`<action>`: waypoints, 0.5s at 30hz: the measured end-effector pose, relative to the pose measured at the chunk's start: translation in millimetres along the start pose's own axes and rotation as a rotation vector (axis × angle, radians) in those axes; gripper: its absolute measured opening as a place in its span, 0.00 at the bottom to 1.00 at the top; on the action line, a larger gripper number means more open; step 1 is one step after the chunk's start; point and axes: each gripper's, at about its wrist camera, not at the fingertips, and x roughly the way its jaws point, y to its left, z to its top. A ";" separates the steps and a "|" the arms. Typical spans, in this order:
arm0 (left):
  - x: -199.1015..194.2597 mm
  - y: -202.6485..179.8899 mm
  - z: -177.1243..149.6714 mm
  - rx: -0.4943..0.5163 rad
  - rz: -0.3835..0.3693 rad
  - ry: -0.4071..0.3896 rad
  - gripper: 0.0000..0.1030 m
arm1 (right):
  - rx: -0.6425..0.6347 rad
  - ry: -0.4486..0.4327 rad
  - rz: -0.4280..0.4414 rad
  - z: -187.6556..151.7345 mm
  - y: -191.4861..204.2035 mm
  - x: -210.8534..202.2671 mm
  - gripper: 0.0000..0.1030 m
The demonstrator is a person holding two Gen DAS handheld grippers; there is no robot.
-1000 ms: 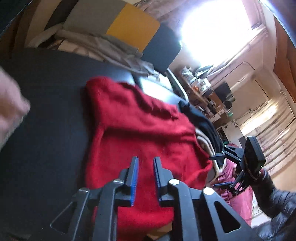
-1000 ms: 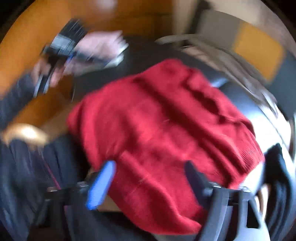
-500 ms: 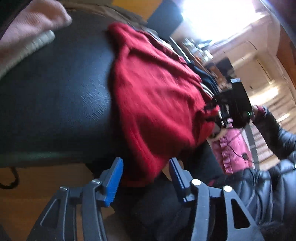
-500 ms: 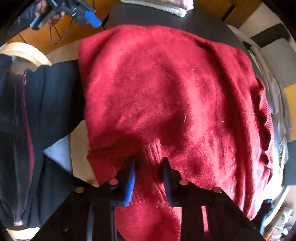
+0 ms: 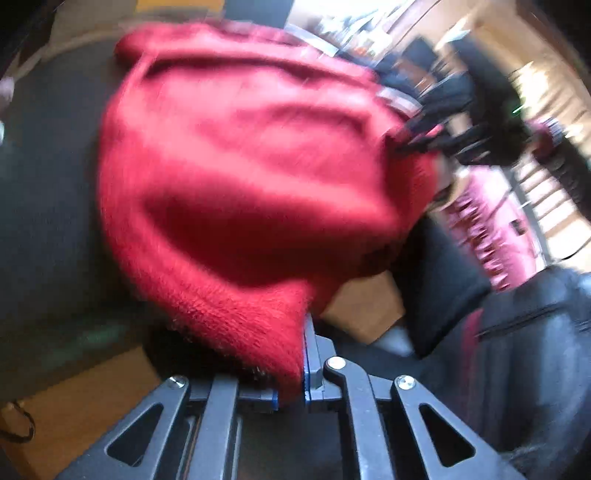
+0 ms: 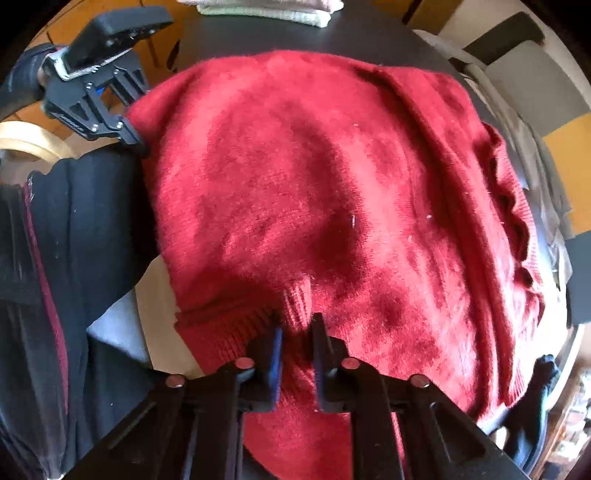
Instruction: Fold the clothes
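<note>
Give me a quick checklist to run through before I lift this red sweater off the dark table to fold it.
1. Left gripper on the red sweater: jaws closing with a bunched corner of knit between them; ok.
2. Right gripper on the ribbed hem: a pinch of knit sits between the jaws; ok.
3. Both grips on the same near edge: the left one is at the corner, the right one along the hem; ok.
4. Sweater lying flat: wrinkled and ruffled along its right side; not ok.
5. Free room on the dark table: a folded pale cloth lies at the far edge; cannot tell.
</note>
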 end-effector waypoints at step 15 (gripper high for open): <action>-91.9 0.3 125.8 -0.046 -0.312 -0.405 0.06 | 0.221 -0.217 -0.173 -39.4 -38.3 -86.6 0.09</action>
